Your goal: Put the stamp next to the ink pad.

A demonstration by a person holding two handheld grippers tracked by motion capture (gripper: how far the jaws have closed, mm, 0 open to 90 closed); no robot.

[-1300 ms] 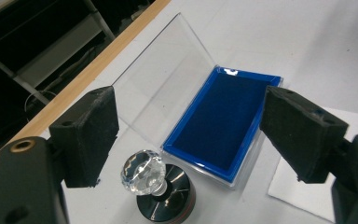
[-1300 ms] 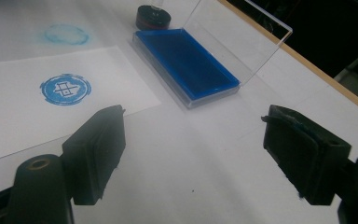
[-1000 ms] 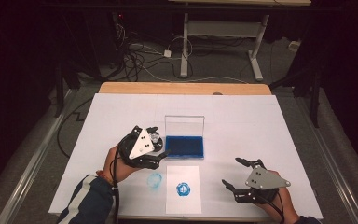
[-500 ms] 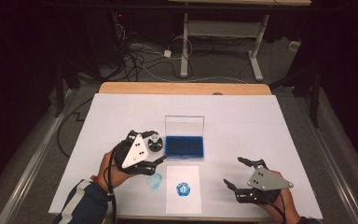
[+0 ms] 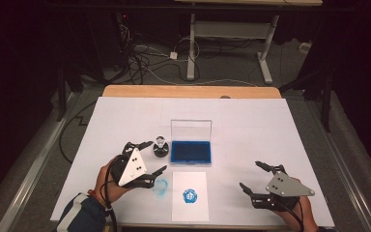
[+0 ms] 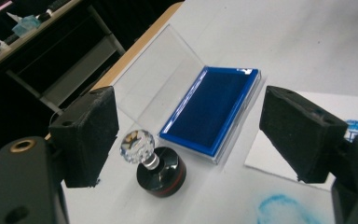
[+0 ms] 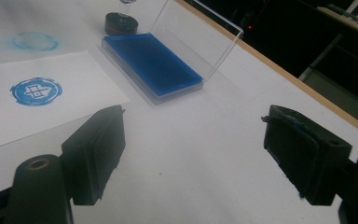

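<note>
High view: two wide-open grippers, left and right, one stamp, one ink pad.

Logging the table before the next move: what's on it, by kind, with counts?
Stamp: 1
Ink pad, lid open: 1
Paper with blue print: 1
Blue ink smudge on the table: 1
Tools, both open: 2, left, right
Total: 6
</note>
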